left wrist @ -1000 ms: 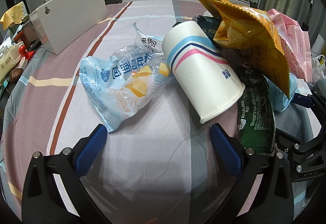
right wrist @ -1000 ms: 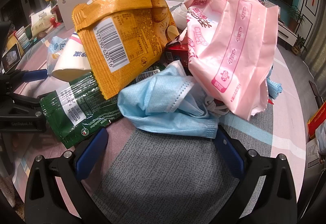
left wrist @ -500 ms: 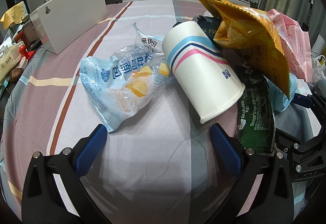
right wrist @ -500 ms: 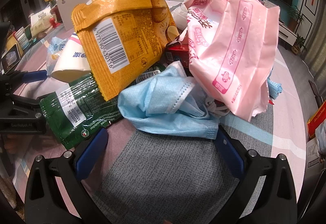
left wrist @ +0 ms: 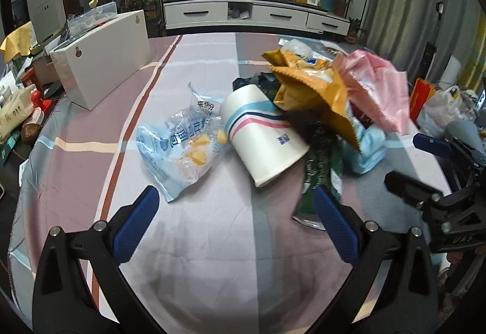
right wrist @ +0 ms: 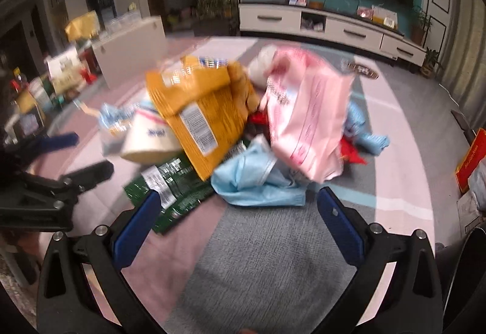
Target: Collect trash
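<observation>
Your left gripper [left wrist: 232,214] has its fingers spread wide with nothing between them, hanging over bare striped cloth on the table [left wrist: 194,258]. Just ahead of it lies the clear blue snack wrapper [left wrist: 182,148], and right beside that, touching it, the white paper cup [left wrist: 261,136] tipped on its side with its open mouth toward you. The yellow chip bag [left wrist: 316,91] leans over the cup's far end, and the pink plastic bag [left wrist: 376,88] sits to the right of that.

Your right gripper [right wrist: 237,214] is wide open too, holding nothing. The trash pile is right in front of it: the light blue face mask [right wrist: 258,179] lies just past the fingertips, the green wrapper [right wrist: 173,185] sits flat next to your left-side finger, and the chip bag and pink bag are stacked on top behind them. That view's a bit blurry, so the small stuff deeper in the pile is hard to make out. A white box [left wrist: 103,60] stands well off to the left.
</observation>
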Tool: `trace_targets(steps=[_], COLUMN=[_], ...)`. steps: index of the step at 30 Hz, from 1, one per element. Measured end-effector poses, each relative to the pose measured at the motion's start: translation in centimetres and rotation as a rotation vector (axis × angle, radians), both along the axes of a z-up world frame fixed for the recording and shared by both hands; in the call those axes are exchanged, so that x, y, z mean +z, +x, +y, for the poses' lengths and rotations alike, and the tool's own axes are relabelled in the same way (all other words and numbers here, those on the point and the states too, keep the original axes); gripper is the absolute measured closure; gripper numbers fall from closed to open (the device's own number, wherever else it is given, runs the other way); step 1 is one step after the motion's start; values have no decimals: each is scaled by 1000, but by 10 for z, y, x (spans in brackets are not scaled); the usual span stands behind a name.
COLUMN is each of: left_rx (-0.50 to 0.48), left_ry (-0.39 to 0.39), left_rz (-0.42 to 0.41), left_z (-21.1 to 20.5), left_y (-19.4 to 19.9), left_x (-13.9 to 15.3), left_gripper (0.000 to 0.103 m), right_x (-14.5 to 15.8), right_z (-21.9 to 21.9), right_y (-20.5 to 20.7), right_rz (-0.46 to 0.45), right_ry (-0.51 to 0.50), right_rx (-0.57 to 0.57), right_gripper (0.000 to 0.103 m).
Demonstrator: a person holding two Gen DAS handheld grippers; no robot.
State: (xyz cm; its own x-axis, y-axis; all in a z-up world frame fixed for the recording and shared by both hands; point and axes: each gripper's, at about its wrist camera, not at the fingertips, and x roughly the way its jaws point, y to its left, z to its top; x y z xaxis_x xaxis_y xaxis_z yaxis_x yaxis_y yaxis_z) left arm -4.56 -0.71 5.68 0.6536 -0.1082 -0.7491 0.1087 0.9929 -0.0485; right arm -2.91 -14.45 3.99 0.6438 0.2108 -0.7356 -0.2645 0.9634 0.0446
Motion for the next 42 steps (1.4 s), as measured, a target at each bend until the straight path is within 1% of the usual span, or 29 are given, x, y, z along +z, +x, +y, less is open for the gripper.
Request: trace_targets(steps=[4,7,9,11,14,16,20,25,28,34,42], left_rx=[9,22,18,30,44,52,58,72,85,85,86], left_ry=[-19,-24,-34,-14,24,40,28,53,36,72,72], left_rz=[5,-7,-9,2,44,75,99,119,131,98,99], left_z=[5,9,12,12,9,8,8,8,11,6,8], left_y=[-2,-3,-1,5,16,21,29,34,38,38,41], left_x=[8,13,11,2,-16,-27,-38,-47,-52,-55,-56], left_gripper=[3,3,3,3,3,3,3,3,3,2,2], right_x=[14,16,16,13,7,4,4,2,2,4,5], right_z=[-10,-11,-13,-15,-14,-14,-10,-10,-12,-13,-21], right_y=[-5,-9,-10,-8,-3,-2,-4,-4,-5,-8,-8], right_rz=[-23,-18,-18,-11,34,42,41,47,43,36,41], right_ry=[84,104,97,97,100,89,79,59,54,31,23], right_rx=[-29,-58,-76,-86,-107,-109,-103,-118,-125,-137,-165], right_gripper=[3,3,3,3,3,3,3,3,3,3,3])
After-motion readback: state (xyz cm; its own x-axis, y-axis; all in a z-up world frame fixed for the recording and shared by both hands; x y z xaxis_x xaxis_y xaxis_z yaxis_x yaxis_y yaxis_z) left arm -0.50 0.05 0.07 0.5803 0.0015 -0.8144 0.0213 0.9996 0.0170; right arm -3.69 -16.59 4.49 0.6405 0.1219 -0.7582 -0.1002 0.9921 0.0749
